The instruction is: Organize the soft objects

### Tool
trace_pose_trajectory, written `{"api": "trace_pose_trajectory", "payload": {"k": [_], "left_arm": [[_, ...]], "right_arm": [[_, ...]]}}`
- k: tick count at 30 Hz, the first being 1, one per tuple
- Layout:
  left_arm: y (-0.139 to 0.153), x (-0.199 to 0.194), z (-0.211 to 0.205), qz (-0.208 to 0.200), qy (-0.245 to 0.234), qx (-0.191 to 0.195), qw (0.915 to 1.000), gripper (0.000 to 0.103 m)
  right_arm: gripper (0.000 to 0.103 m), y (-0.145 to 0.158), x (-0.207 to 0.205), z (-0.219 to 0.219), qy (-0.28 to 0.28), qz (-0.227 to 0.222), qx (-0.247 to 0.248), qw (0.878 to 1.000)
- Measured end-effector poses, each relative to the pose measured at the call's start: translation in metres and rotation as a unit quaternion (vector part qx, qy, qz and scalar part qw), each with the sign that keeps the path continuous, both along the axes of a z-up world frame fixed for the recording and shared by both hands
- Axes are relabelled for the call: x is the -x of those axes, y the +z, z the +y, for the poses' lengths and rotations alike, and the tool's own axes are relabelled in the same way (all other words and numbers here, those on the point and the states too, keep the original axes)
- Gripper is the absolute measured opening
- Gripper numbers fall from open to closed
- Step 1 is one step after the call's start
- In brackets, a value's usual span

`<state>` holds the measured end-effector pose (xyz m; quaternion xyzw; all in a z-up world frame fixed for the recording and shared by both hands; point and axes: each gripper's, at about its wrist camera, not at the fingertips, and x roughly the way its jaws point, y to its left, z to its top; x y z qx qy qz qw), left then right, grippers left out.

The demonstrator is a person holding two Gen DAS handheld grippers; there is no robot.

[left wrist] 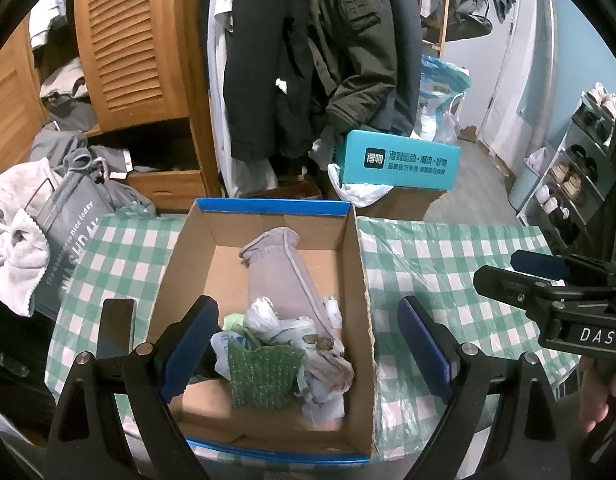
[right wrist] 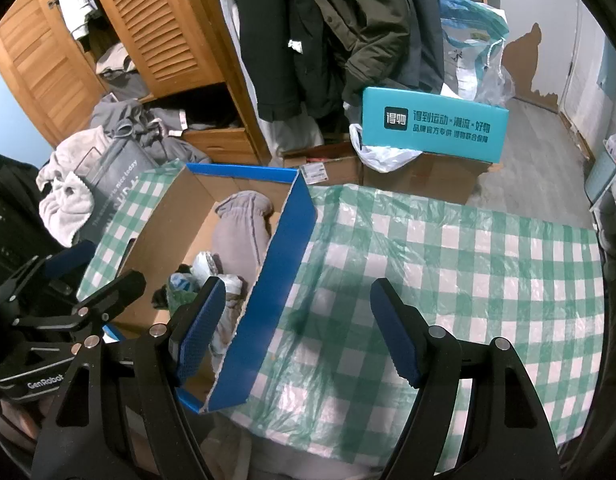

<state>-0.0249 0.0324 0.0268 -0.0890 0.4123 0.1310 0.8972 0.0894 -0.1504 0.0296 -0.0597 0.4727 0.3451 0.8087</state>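
An open cardboard box (left wrist: 358, 264) with blue outer walls stands on the checked table; it also shows in the right wrist view (right wrist: 283, 280). Inside lie a grey-mauve cloth (left wrist: 281, 276), crumpled white plastic bags (left wrist: 308, 340) and a green knitted cloth (left wrist: 263, 372). My left gripper (left wrist: 308, 348) is open and empty, hovering over the box's near end. My right gripper (right wrist: 295, 332) is open and empty, straddling the box's right wall above the table; it shows at the right of the left wrist view (left wrist: 520, 276). The grey-mauve cloth also shows in the right wrist view (right wrist: 239, 232).
A green-and-white checked tablecloth (right wrist: 448, 264) under clear plastic covers the table. A dark phone (left wrist: 115, 328) lies left of the box. A grey tote bag (left wrist: 71, 236) and a towel (left wrist: 15, 240) sit at the left. A teal box (left wrist: 400, 160), hanging coats and a shoe rack (left wrist: 568, 176) stand beyond.
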Motion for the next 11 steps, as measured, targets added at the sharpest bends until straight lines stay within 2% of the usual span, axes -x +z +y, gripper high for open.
{"api": "trace_pose_trajectory", "payload": {"k": [11], "left_arm": [[-0.0026,-0.0017,-0.0021,0.007,-0.012,-0.003,0.9999,0.092]], "right_arm": [[0.075,-0.0008,0.0025,-0.0005,0.0,0.001,0.0,1.0]]}}
